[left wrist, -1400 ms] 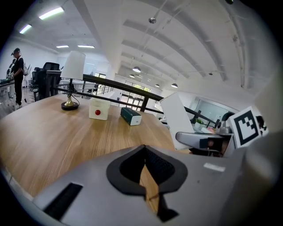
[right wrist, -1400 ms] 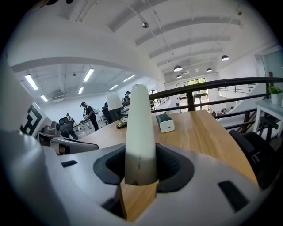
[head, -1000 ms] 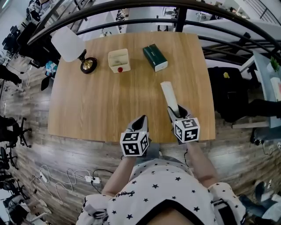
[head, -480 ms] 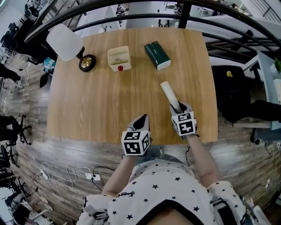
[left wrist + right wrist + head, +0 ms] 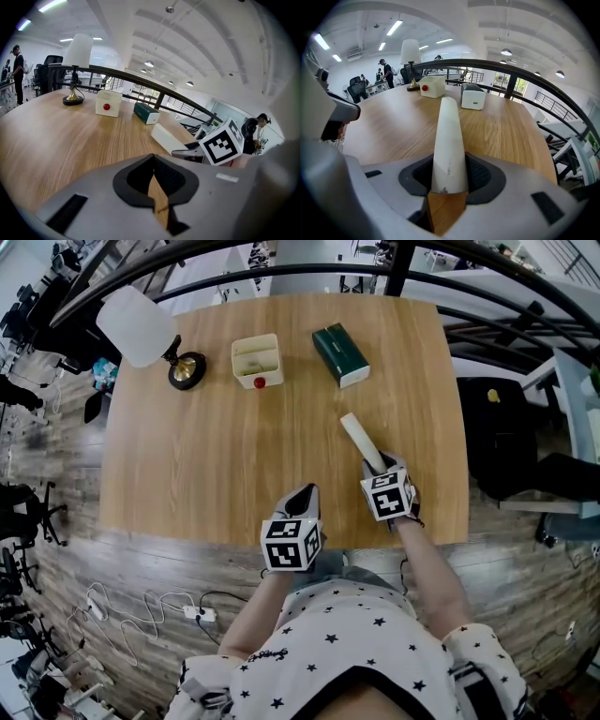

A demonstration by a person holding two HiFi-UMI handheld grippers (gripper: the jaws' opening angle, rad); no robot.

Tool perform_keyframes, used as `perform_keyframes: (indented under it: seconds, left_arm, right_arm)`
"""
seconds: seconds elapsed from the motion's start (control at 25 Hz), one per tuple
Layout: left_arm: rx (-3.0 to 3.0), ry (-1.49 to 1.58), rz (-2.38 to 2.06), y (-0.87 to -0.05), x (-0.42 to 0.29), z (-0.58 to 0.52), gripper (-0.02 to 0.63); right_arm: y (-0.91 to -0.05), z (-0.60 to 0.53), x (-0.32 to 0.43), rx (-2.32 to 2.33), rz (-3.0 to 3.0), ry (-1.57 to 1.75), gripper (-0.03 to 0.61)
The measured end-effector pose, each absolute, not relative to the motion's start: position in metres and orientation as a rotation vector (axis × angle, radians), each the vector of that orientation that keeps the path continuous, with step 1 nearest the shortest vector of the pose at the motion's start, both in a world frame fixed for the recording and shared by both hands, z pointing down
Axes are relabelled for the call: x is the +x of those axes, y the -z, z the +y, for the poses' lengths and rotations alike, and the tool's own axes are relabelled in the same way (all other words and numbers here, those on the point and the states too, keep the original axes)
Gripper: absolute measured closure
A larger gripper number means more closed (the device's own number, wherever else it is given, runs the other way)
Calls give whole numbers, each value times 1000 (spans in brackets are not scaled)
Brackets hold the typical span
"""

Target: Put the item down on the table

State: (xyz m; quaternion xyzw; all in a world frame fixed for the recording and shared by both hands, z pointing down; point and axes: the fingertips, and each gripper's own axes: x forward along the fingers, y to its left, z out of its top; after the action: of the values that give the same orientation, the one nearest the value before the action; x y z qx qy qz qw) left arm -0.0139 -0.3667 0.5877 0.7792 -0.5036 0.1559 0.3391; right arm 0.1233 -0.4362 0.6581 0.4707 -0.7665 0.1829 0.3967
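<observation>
A long white box-shaped item (image 5: 361,443) lies along the jaws of my right gripper (image 5: 378,468), pointing away across the wooden table (image 5: 206,465). In the right gripper view the item (image 5: 449,140) fills the gap, and both pads of the right gripper (image 5: 449,176) press on its near end. It hangs low over the table's near right part; whether it touches the wood I cannot tell. My left gripper (image 5: 302,495) hovers at the near edge, jaws shut with nothing between them. The left gripper view shows the left gripper (image 5: 153,176) and the white item (image 5: 166,138) to its right.
At the far side stand a lamp with a white shade (image 5: 141,329), a small white box with a red button (image 5: 255,362) and a dark green box (image 5: 340,354). A black railing (image 5: 394,259) curves behind the table. A dark bag (image 5: 492,427) sits right of the table.
My right gripper has drawn slightly in over the table with the white item still held. The left gripper has hardly moved.
</observation>
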Motion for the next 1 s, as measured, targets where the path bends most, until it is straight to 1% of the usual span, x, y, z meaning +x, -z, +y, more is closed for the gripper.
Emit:
perform_keyframes:
  seconds: [0.56, 1.0]
  left_arm:
    - [2043, -412, -1301, -586, -15, -363, 603]
    - [2050, -407, -1301, -582, -16, -349, 603]
  right_arm:
    - [-661, -429, 115, 1173, -1924, -421, 423]
    - [-647, -412, 95, 1146, -1995, -402, 380]
